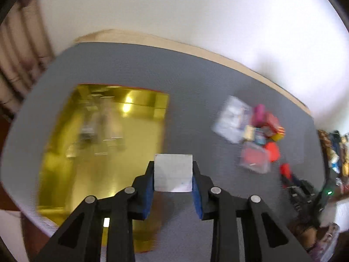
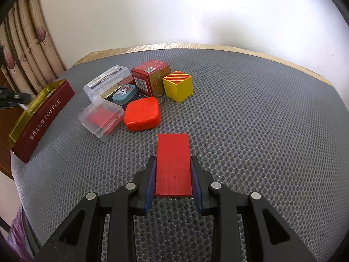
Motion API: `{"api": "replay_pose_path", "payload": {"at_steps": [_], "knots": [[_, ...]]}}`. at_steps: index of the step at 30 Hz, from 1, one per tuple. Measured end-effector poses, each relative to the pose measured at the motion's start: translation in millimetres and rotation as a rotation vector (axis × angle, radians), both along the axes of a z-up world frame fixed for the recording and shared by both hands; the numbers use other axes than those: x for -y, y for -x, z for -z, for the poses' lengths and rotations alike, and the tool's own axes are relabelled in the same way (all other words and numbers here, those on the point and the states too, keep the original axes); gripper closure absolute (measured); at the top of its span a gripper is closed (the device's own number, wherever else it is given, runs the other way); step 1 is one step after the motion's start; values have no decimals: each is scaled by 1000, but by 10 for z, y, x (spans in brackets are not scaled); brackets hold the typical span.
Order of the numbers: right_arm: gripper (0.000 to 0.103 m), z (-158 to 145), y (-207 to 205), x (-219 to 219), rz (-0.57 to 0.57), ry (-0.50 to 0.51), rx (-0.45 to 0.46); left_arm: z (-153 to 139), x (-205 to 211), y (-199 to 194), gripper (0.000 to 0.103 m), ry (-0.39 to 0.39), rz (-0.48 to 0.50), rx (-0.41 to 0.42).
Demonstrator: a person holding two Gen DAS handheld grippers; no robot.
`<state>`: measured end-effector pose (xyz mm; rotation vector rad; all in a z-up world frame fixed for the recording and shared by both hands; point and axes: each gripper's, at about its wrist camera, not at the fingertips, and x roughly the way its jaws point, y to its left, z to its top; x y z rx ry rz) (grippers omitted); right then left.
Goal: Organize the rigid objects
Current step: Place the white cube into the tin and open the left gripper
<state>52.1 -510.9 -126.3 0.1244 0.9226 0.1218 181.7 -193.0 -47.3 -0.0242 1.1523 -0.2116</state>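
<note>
L tool: left gripper [image 1: 173,174] clamped on pale grey square block [image 1: 173,172], held just right of open gold-lined tin box [image 1: 104,144].
R tool: right gripper [image 2: 173,174] clamped on flat red wooden plank [image 2: 173,163], long axis fwd.
Box dir: left of plank; L hand nearer.
Room: bare grey mat [image 2: 261,131] right; clutter ahead-left.

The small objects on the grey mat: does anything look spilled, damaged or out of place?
Nothing looks spilled or broken. The leftover items sit in a loose, unsorted heap beside the toffee box; the yellow striped cube stands slightly skewed.
</note>
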Motion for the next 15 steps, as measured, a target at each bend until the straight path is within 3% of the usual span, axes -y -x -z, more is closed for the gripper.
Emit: {"api": "replay_pose_path", "payload": {"at_steps": [6,15], "knots": [[76,11,-19,-61,-2,40,-3,233,-655,41,73,-126,-70,-16],[76,30,-52,-163,-6,93,-6,687,-880,-255,73,-123,-93,-87]]}}
